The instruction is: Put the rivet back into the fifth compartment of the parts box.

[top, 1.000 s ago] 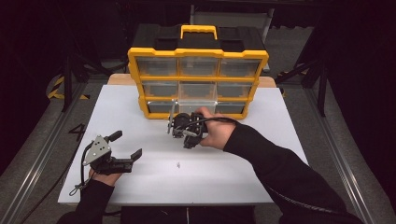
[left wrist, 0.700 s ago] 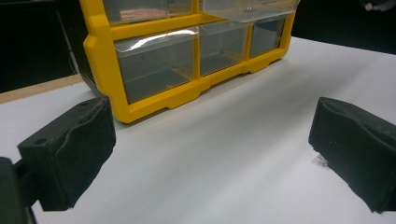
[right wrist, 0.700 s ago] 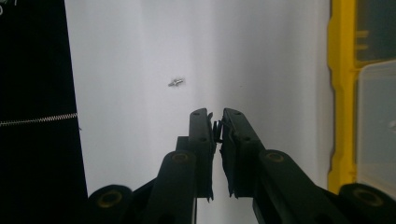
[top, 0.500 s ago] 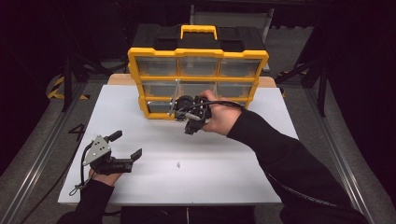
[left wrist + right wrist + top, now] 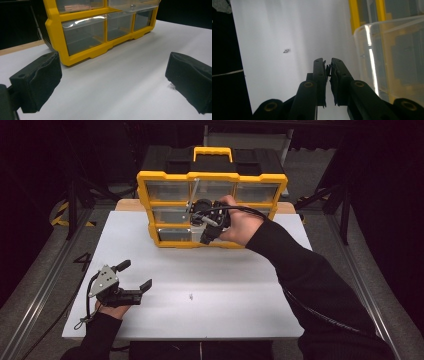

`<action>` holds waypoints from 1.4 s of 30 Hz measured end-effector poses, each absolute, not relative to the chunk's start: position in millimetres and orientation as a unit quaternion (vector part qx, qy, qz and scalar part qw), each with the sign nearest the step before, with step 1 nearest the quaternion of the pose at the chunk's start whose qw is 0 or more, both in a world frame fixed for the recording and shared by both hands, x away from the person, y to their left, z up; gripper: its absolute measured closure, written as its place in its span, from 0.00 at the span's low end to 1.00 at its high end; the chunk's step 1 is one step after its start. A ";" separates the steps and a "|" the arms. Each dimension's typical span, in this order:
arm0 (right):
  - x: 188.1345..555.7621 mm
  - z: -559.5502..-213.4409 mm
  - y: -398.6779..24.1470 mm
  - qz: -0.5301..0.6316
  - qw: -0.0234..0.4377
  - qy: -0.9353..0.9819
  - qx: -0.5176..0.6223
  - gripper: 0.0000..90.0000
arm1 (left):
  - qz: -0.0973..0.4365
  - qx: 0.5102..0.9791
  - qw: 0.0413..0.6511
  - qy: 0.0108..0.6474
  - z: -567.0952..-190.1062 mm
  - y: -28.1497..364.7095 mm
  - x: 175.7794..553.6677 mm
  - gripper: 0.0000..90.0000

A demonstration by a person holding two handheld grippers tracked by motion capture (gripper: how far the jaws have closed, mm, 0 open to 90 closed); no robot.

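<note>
Right now the person's right tongs (image 5: pixel 206 236) are up by the front of the yellow box of drawers (image 5: pixel 212 180), which stands at the far side of the white surface (image 5: pixel 225 285). These tongs are closed. In the right gripper view the two black jaws are squeezed together on something tiny and dark (image 5: pixel 328 70) at their tips; it is too small to tell what it is. Just beside the tongs (image 5: pixel 329 65) in that view sits a clear drawer (image 5: pixel 392 57), pulled out from the yellow frame. A tiny screw (image 5: pixel 286 51) lies alone on the surface, well apart from the box. In the high view it is a little speck (image 5: pixel 191 296) near the middle of the near side.

The left tongs (image 5: pixel 134 276) rest low on the near left part of the surface, held in the person's left hand (image 5: pixel 114 310). They are wide open, with nothing between them. In the left gripper view the two soft black pads (image 5: pixel 40 80) stand far apart, and the bottom row of clear drawers (image 5: pixel 85 35) shows beyond them.
</note>
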State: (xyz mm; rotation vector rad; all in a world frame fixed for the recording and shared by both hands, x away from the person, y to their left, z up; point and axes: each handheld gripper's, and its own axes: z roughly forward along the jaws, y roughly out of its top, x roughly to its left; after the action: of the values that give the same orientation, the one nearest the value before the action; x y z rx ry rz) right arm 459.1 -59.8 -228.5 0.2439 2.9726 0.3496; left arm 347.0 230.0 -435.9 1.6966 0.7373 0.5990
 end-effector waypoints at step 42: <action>542.9 -242.6 -72.2 0.085 0.096 0.978 0.163 0.92 | 0.253 0.720 0.566 0.313 -436.4 230.0 347.3 0.02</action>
State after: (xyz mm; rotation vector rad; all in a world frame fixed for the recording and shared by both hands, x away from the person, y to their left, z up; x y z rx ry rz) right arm 542.9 -72.2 -242.6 0.4836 2.8978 0.2517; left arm 347.3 230.0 -436.4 1.6921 0.7364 0.5957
